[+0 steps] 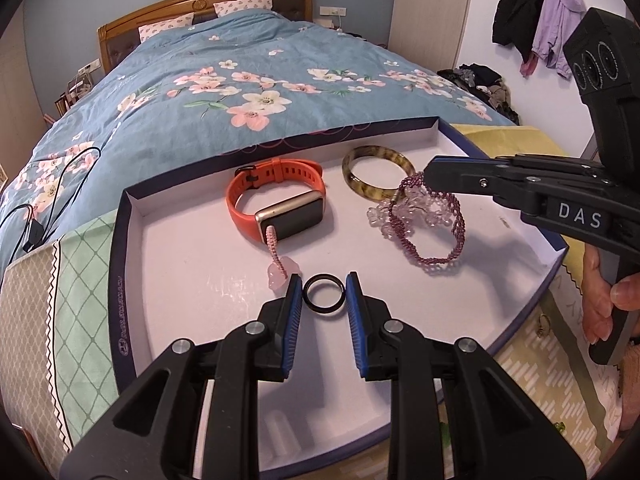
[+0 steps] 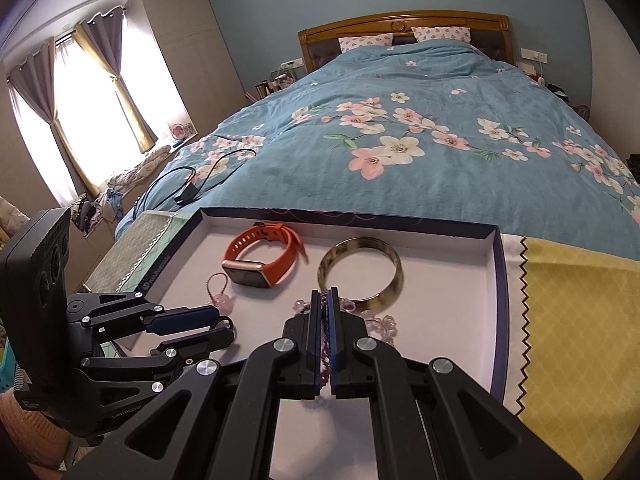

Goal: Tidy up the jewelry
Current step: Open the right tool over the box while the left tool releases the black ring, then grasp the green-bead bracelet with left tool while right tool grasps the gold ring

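A shallow white box lid with a dark blue rim (image 1: 120, 272) (image 2: 496, 280) lies at the foot of the bed. In it are an orange smartwatch (image 1: 276, 204) (image 2: 260, 256), a mottled bangle (image 1: 376, 178) (image 2: 360, 276), a pink cord charm (image 1: 280, 264) (image 2: 222, 296), a clear bead bracelet (image 1: 424, 216) (image 2: 384, 326) and a black ring (image 1: 323, 294). My left gripper (image 1: 323, 294) (image 2: 224, 326) is open, its pads on either side of the ring. My right gripper (image 2: 326, 300) (image 1: 426, 172) is shut on a purple beaded bracelet (image 1: 436, 232) (image 2: 325, 344), which hangs to the lid floor.
The lid rests on patterned cloths, green and beige (image 1: 68, 280) to the left and yellow (image 2: 576, 320) to the right. A blue floral duvet (image 2: 420, 140) lies behind, with a black cable (image 2: 200, 176) on it. A small green bead (image 1: 560, 426) lies on the cloth beside the lid.
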### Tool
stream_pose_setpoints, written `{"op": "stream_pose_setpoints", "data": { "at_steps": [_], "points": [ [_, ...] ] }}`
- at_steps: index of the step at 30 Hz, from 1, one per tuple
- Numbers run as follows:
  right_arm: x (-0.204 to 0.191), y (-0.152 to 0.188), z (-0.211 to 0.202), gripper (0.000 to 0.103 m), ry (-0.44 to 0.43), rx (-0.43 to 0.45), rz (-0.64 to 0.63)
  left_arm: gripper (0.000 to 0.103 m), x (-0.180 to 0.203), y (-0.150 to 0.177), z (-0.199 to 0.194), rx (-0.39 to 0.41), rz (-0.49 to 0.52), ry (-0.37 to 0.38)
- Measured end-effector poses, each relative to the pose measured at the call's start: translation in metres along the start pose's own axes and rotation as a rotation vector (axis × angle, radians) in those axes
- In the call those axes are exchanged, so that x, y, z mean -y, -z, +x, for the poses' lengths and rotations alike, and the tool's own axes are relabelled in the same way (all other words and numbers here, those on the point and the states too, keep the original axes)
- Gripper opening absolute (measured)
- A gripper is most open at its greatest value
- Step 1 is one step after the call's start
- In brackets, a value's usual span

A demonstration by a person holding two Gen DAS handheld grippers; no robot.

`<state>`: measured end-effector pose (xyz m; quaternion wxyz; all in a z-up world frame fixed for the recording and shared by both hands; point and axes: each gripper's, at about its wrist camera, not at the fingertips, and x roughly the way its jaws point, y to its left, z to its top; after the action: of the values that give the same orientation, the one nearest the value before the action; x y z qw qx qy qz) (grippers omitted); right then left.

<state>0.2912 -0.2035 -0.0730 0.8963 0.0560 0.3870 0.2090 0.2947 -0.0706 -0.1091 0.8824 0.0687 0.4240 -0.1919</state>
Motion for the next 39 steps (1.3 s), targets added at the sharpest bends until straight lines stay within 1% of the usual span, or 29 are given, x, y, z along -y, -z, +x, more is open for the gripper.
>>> {"op": "stream_pose_setpoints", "data": {
  "at_steps": [3,8,10,11,14,16,18,22,24,28,31,39],
  "points": [
    [0.003,0.000,0.001,0.007,0.012,-0.005,0.011,0.023,-0.001,-0.001,0.004,-0.003,-0.009,0.006],
    [0.003,0.001,-0.002,0.007,0.021,0.000,0.016,0.023,-0.004,-0.001,0.001,0.004,-0.026,0.012],
    [0.003,0.001,-0.006,0.007,0.022,0.007,0.016,0.024,-0.005,0.000,-0.005,0.018,-0.031,0.015],
    [0.002,0.001,-0.009,0.008,0.021,0.010,0.018,0.025,-0.005,0.000,-0.010,0.034,-0.031,0.015],
    [0.000,0.002,-0.018,0.015,0.017,0.026,0.013,0.028,-0.005,0.001,-0.030,0.084,-0.024,0.002],
    [-0.004,0.004,-0.027,0.016,0.009,0.037,0.003,0.028,-0.007,0.003,-0.043,0.115,-0.026,0.004],
    [-0.007,0.007,-0.036,0.022,-0.002,0.047,-0.003,0.029,-0.010,0.008,-0.059,0.145,-0.033,0.012],
    [-0.015,0.013,-0.053,0.023,-0.021,0.065,-0.024,0.029,-0.012,0.021,-0.084,0.182,-0.033,0.021],
    [-0.018,0.018,-0.062,0.026,-0.030,0.070,-0.035,0.029,-0.013,0.028,-0.096,0.196,-0.033,0.026],
    [-0.024,0.031,-0.076,0.027,-0.026,0.067,-0.063,0.029,-0.011,0.048,-0.112,0.204,-0.024,0.033],
    [-0.024,0.042,-0.082,0.028,-0.021,0.057,-0.072,0.029,-0.008,0.061,-0.116,0.195,-0.014,0.040],
    [-0.015,0.076,-0.084,0.028,-0.001,0.002,-0.030,0.031,0.004,0.089,-0.114,0.160,-0.021,0.069]
  ]
}}
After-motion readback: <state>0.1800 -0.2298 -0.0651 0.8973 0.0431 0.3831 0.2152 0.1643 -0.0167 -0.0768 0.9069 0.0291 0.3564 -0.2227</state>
